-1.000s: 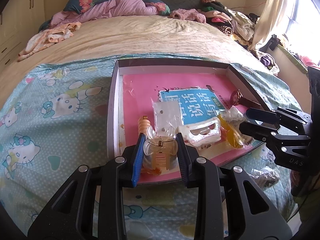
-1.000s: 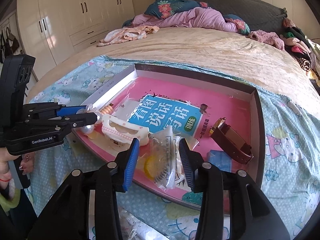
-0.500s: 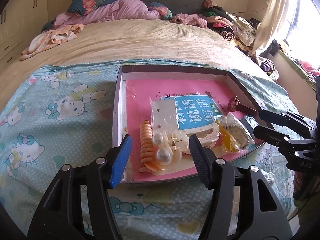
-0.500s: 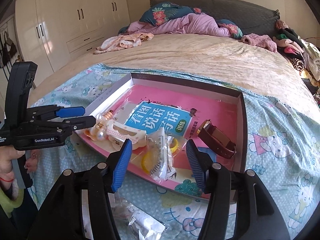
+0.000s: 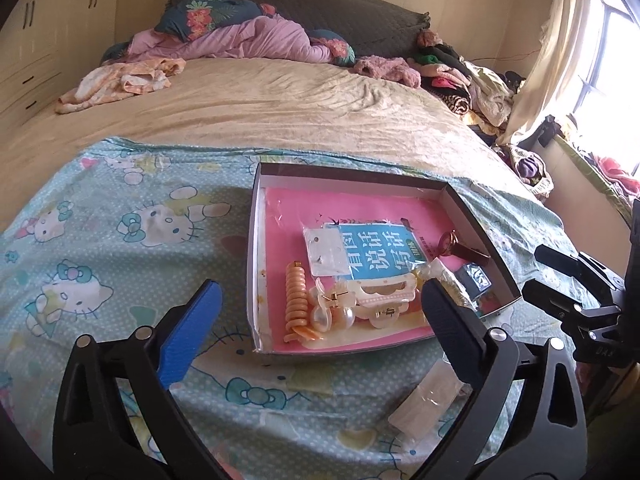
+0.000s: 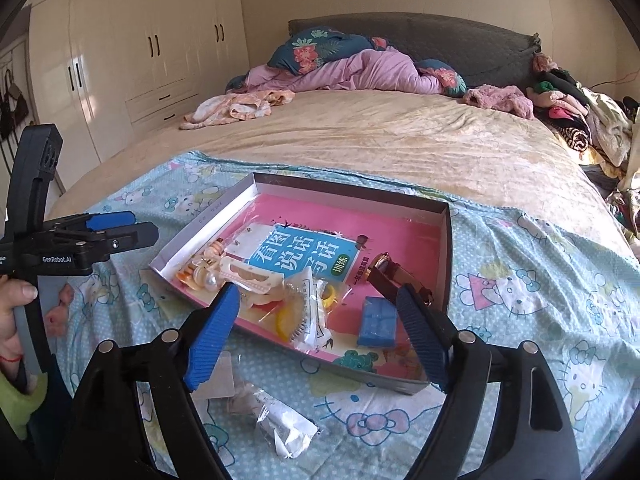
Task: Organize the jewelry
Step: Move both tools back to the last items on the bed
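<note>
A shallow box (image 5: 256, 240) (image 6: 446, 248) with a pink floor lies on the Hello Kitty sheet. In it are an orange spiral hair tie (image 5: 297, 292), a pearl hair clip (image 5: 334, 308) (image 6: 206, 276), a white hair claw (image 5: 386, 294) (image 6: 250, 276), a clear earring card (image 5: 324, 248), a brown watch (image 5: 464, 246) (image 6: 394, 276), a bagged yellow ring (image 6: 304, 312) and a blue pad (image 6: 377, 322). My left gripper (image 5: 320, 336) is open and empty, in front of the box. My right gripper (image 6: 318, 336) is open and empty, near the box's front edge.
Clear plastic bags lie on the sheet in front of the box (image 5: 428, 400) (image 6: 280, 420). Bedding and clothes are piled at the bed's head (image 5: 256, 36) and right side (image 5: 472, 84). A wardrobe (image 6: 132, 52) stands to the left.
My left gripper let go of the pearl hair clip, which now lies in the box, then opened wide and drew back. My right gripper also opened wider and drew back.
</note>
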The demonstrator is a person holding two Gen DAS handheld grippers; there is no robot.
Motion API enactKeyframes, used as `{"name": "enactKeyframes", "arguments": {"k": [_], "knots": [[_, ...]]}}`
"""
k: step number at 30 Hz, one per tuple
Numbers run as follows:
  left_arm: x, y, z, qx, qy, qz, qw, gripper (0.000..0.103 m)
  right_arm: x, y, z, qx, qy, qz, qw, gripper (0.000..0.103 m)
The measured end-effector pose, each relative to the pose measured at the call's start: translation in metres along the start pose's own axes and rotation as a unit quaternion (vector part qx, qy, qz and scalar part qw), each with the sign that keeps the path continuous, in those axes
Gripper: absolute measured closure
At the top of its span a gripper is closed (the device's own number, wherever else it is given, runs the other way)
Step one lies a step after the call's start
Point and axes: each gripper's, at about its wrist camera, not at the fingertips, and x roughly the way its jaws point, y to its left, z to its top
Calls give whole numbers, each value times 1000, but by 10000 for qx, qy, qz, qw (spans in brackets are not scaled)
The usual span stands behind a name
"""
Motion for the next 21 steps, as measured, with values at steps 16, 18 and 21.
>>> {"name": "enactKeyframes", "arguments": {"k": [16,18,21], "knots": [[-58,-11,-10,14,-390,-34,9992,10,-63,14,1,-105,-522,0,9986,16],[-64,-14,-12,29,-422,-39,9991,10,-70,17,0,-112,-571,10,9983,15],[-73,-18,-16,78,-470,-51,9989,10,-81,19,-2,-141,-631,9,9979,14]]}}
